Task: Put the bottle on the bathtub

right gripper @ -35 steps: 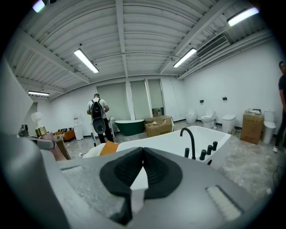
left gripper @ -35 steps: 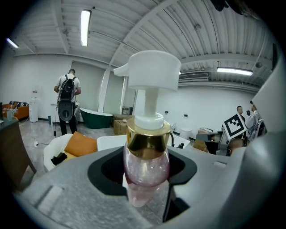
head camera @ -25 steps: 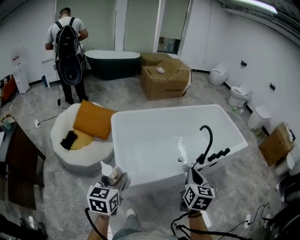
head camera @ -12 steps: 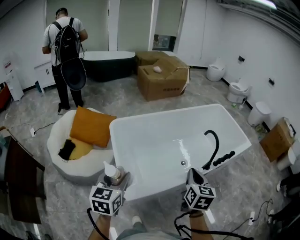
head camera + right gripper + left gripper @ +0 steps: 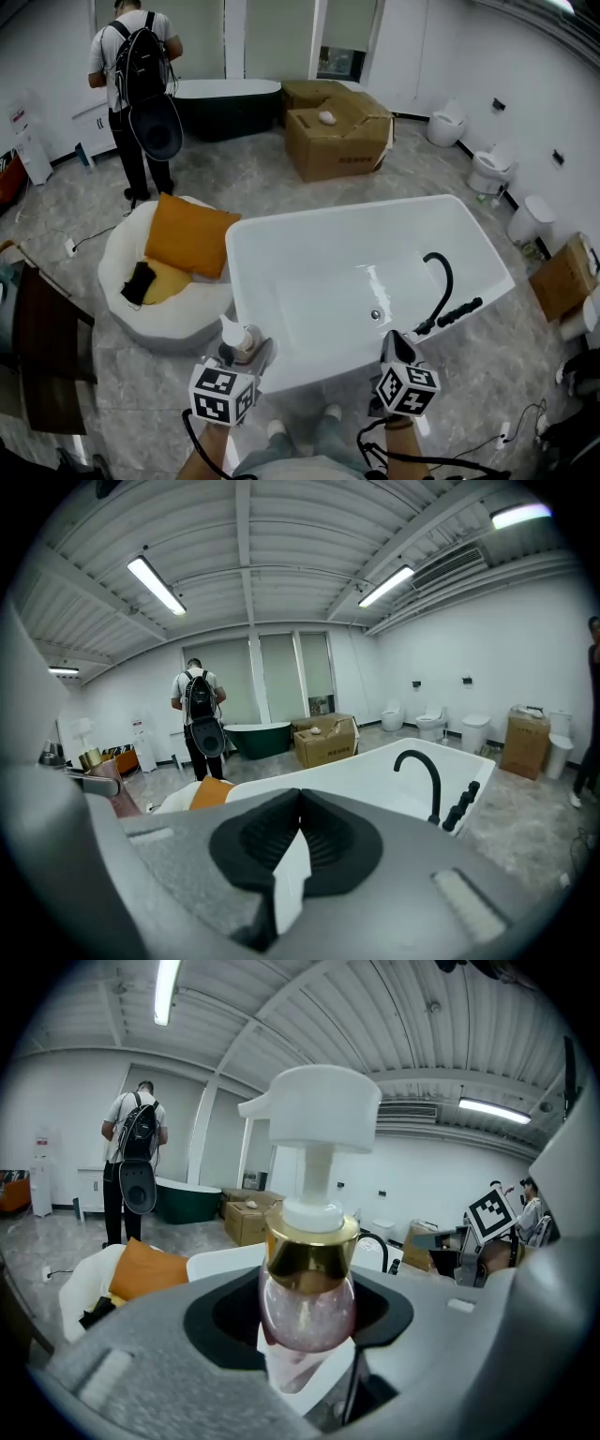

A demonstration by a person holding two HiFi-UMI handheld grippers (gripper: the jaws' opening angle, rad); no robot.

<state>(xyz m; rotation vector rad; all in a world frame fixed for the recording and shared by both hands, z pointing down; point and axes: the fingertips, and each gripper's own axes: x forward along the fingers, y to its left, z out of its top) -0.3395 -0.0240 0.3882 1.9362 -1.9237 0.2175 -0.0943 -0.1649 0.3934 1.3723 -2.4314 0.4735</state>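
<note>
A pump bottle with a clear pinkish body, gold collar and white pump head stands upright between the jaws of my left gripper, which is shut on it. In the head view the bottle and left gripper hover at the near left corner of the white bathtub, just outside its rim. My right gripper is at the near rim by the black faucet. Its pads meet with nothing between them, so the right gripper is shut. The tub fills the right gripper view ahead.
Left of the tub sits a white round seat with an orange cushion. A person with a backpack stands at the back by a dark tub. Cardboard boxes, toilets and a dark table ring the room.
Both grippers have come forward to the bathtub's near rim, the left still carrying the bottle. The tub now lies closer below me.
</note>
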